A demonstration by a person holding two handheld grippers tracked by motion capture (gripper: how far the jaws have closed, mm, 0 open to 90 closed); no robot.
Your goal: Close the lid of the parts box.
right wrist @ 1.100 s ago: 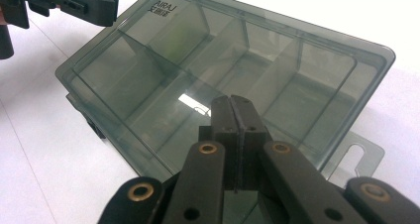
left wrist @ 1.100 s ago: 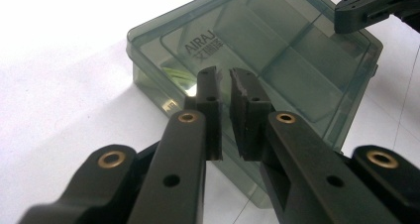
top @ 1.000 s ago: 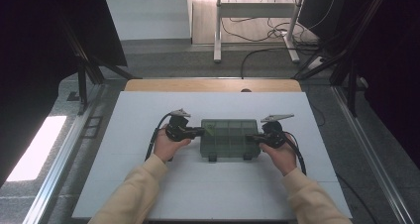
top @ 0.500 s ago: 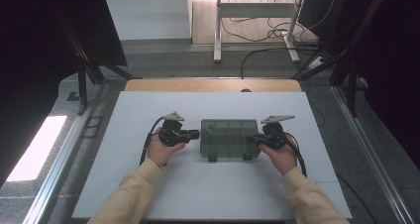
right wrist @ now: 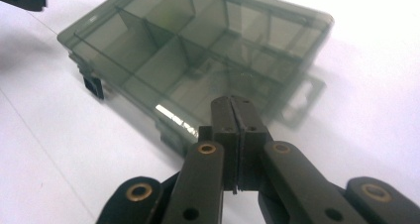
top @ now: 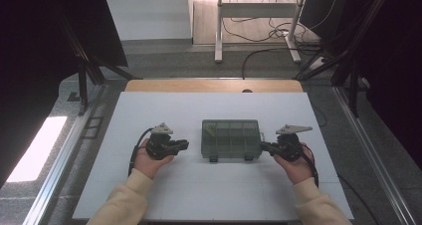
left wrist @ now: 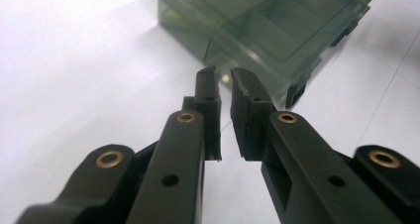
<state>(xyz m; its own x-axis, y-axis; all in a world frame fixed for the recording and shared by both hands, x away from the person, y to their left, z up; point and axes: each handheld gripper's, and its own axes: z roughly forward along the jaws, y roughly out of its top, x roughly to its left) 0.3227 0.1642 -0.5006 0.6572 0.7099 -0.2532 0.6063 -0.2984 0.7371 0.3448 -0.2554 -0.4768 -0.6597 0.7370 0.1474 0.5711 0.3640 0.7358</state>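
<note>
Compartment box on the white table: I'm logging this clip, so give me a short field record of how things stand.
box: translucent dark green compartment box, lid shut, flat on the white table
left gripper: beside the box's left end, apart from it, jaws slightly parted, nothing between
right gripper: at the box's right end, jaws shut, empty
contact at right end: cannot tell

1. A lab-like recording space is showing itself: a white table (top: pixel 209 195) is sitting inside a dark metal frame (top: pixel 87 65).
2. Loose cables (top: pixel 259 33) are trailing across the bare floor beyond, beside a plain white stand (top: pixel 219 31).
</note>
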